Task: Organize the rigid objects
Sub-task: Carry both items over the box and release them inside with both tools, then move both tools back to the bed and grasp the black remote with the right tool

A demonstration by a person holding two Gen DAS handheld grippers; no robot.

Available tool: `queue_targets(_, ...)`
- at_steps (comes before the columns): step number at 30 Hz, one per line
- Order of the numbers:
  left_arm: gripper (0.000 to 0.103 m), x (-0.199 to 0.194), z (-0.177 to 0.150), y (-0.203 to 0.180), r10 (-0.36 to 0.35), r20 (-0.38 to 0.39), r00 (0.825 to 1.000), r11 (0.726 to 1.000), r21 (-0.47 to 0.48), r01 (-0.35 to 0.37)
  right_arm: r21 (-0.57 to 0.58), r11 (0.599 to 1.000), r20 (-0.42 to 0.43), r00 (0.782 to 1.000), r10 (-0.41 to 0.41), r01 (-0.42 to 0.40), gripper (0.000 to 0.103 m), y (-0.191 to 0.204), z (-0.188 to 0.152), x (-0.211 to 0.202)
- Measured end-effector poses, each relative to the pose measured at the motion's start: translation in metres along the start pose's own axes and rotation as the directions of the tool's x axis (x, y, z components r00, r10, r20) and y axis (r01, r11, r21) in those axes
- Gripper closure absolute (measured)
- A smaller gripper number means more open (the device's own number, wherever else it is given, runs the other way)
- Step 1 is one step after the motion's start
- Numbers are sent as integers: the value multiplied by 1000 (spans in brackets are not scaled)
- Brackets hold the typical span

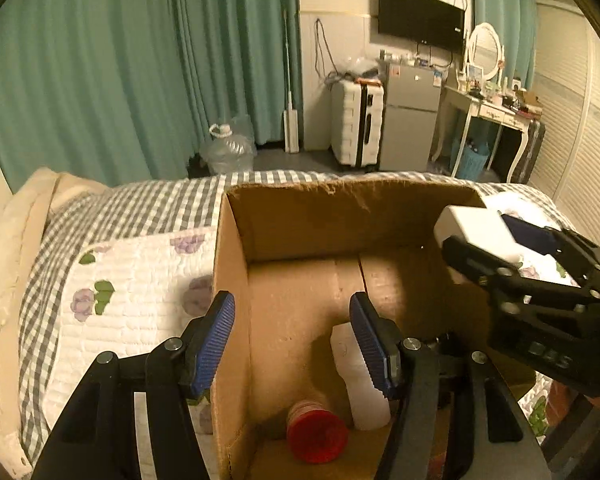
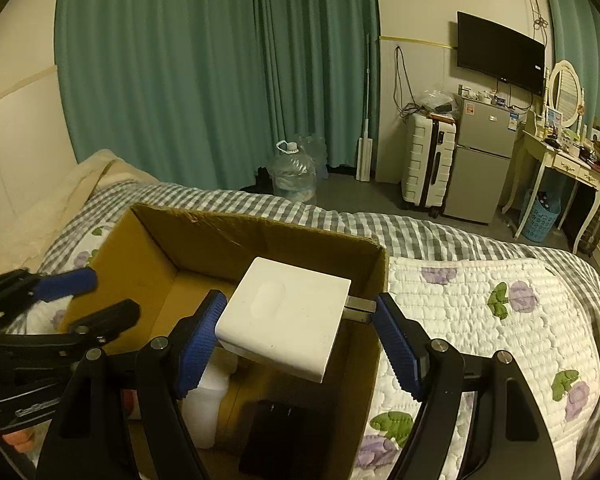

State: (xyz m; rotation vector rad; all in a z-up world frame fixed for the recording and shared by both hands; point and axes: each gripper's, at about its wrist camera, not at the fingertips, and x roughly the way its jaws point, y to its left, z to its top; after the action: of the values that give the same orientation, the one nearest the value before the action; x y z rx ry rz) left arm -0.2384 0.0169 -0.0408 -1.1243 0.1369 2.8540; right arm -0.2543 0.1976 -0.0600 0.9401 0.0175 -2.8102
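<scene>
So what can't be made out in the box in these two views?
- Red-capped item: left wrist view, body cut off by the bottom edge.
- White bottle: left gripper's finger covers its side.
- Black object: right wrist view, in shadow beneath the white charger.

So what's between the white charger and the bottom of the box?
Only air. In the right wrist view the right gripper holds the white charger above the cardboard box; a black adapter lies beneath.

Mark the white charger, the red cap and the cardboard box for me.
white charger (image 2: 284, 316), right wrist view, middle of its top face.
red cap (image 1: 317, 436), left wrist view, middle of the cap.
cardboard box (image 1: 340, 216), left wrist view, inner far wall.
</scene>
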Motion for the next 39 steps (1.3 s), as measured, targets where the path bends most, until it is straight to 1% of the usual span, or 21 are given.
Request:
queue_targets(2,41,-5,-1,-4,2,24,1000,1000,20,-2,-1,1000,20,1000,-17,17,26,0,1,-1)
queue_targets(3,40,-8,-2,-6,0,32,999,1000,29,-1,3,1000,30,999,-18,18,23,-2,2,-4)
queue_targets(4,41,-11,-1,-6,0,38,999,999,36,-1,10,1000,39,999,-21,20,19,-3,3,-6)
queue_targets(5,40,-15,-2,-7,2,44,999,999,37,-4,22,999,47,999,-25,24,17,-6,5,-11)
queue_targets(8,40,-33,-4,-6,-1,64,998,1000,27,-1,43,998,63,997,-44,42,17,-12,11,-31)
queue_targets(13,40,-79,-11,3,11,118,993,1000,-18,-9,10,996,104,991,-89,89,16,-8,20,-89)
queue_targets(14,37,-92,-15,6,10,134,991,1000,-31,-6,2,996,113,989,-94,94,14,-6,21,-102)
queue_targets(17,35,-126,-25,14,10,172,985,999,-50,-1,-13,996,129,988,-80,83,13,4,22,-141)
queue_targets(18,34,-136,-28,16,11,183,983,999,-52,-2,-27,997,130,989,-68,72,13,9,19,-157)
queue_targets(21,33,-163,-45,22,23,209,978,998,-58,-12,-66,996,121,992,-44,53,13,22,5,-184)
queue_targets(23,32,-174,-57,22,37,213,976,998,-58,-25,-82,996,107,994,-23,32,13,30,-12,-196)
queue_targets(24,32,-177,-63,22,42,211,977,998,-59,-30,-91,996,86,996,-10,18,13,35,-25,-200)
queue_targets(26,32,-177,-78,21,53,195,979,997,-67,-41,-104,995,55,998,1,5,13,41,-46,-201)
queue_targets(28,32,-174,-91,20,53,179,982,996,-82,-38,-115,993,7,1000,3,-3,13,48,-74,-195)
queue_targets(31,32,-160,-117,18,43,128,991,995,-97,-31,-125,992,-79,997,8,-17,13,53,-110,-172)
queue_targets(33,32,-142,-133,17,41,72,997,994,-108,-33,-124,992,-146,989,14,-32,15,57,-129,-150)
queue_targets(35,32,-125,-146,17,34,28,999,994,-109,-31,-150,988,-187,982,11,-40,25,64,-140,-130)
queue_targets(36,32,-118,-149,17,42,9,999,994,-105,-41,-172,984,-207,978,3,-40,27,68,-145,-120)
queue_targets(39,32,-102,-160,17,60,-25,998,993,-95,-63,-199,979,-255,967,-1,-52,28,76,-156,-100)
